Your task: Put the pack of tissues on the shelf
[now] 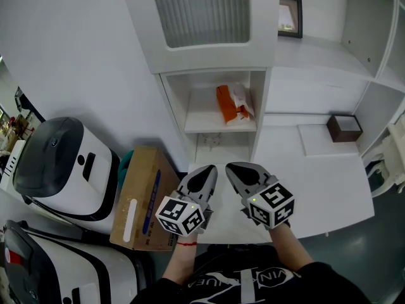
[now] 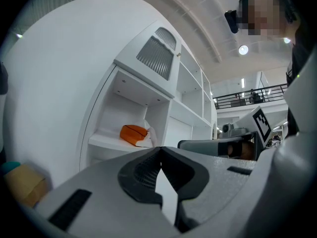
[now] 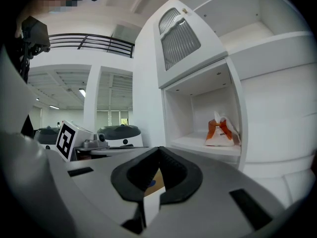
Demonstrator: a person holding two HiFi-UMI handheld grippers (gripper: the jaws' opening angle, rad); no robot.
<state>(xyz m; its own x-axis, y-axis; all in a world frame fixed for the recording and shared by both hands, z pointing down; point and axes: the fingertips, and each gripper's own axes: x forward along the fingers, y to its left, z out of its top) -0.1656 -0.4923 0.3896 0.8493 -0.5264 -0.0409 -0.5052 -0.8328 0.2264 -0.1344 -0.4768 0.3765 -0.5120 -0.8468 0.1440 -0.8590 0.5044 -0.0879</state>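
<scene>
On shelf (image 1: 209, 124), pack of tissues (image 1: 233, 104) lies. My left gripper (image 1: 204, 175), right gripper (image 1: 245, 171): jaws pressed together, holding nothing.

In the head view the left claw (image 1: 209, 171) and its marker cube (image 1: 182, 215) cover a corner of the cardboard box (image 1: 140, 192), and the lower white machine (image 1: 57, 268) runs off the left and bottom edges. The print on the pack of tissues (image 1: 233, 104) on the shelf (image 1: 218, 124) is too small to read, and the framed picture (image 1: 290, 16) higher up cannot be made out. In the left gripper view the cardboard box shows only as a corner at the dark rim.
</scene>
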